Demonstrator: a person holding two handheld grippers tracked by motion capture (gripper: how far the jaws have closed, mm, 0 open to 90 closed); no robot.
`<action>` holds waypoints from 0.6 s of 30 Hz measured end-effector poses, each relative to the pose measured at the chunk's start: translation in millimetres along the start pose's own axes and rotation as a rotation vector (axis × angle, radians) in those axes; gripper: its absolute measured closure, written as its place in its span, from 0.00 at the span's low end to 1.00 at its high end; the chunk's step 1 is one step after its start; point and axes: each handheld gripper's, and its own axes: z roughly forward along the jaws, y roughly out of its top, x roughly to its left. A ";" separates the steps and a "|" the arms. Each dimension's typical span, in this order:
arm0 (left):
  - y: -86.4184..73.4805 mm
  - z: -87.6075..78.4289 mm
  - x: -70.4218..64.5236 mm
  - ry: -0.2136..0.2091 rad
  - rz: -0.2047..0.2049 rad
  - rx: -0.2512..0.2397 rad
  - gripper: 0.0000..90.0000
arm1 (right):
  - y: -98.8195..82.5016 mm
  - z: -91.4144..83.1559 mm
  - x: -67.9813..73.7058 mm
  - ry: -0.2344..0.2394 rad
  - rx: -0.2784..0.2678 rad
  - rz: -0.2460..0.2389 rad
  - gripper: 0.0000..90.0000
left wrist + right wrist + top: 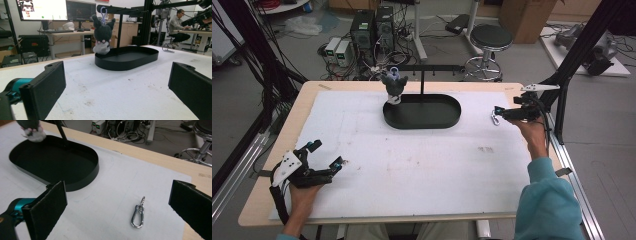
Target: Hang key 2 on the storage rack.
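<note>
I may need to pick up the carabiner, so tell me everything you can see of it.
The carabiner is small, shiny, silver metal: a pear-shaped clip, gate apparently closed, with a small swivel link at its narrow end. It lies flat on the white mat, right of the black tray, between the open jaws of the right hand-held gripper, untouched.

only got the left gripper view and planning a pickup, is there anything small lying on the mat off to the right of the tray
Observer: Yes, a silver carabiner clip lies flat on the white mat, clear of the black tray and near the table's right edge.
Operator: ok is the right gripper anywhere near it
Observer: The right gripper is right above it. In the right gripper view its jaws stand wide open on either side of the clip and touch nothing.
</note>
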 end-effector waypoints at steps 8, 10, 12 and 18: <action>0.0 0.1 0.6 -0.001 -0.004 0.001 0.02 | 15.8 18.6 -13.1 -0.003 0.084 0.011 0.01; -0.1 0.1 0.6 0.001 -0.007 0.001 0.02 | 20.2 21.7 -16.5 -0.017 0.111 0.008 0.02; -0.1 0.1 0.5 0.001 -0.006 0.001 0.02 | 24.0 24.3 -21.2 -0.001 0.115 0.022 0.05; -0.1 -0.4 1.5 0.000 -0.017 -0.005 0.02 | 28.4 37.5 -29.2 -0.013 0.149 0.049 0.05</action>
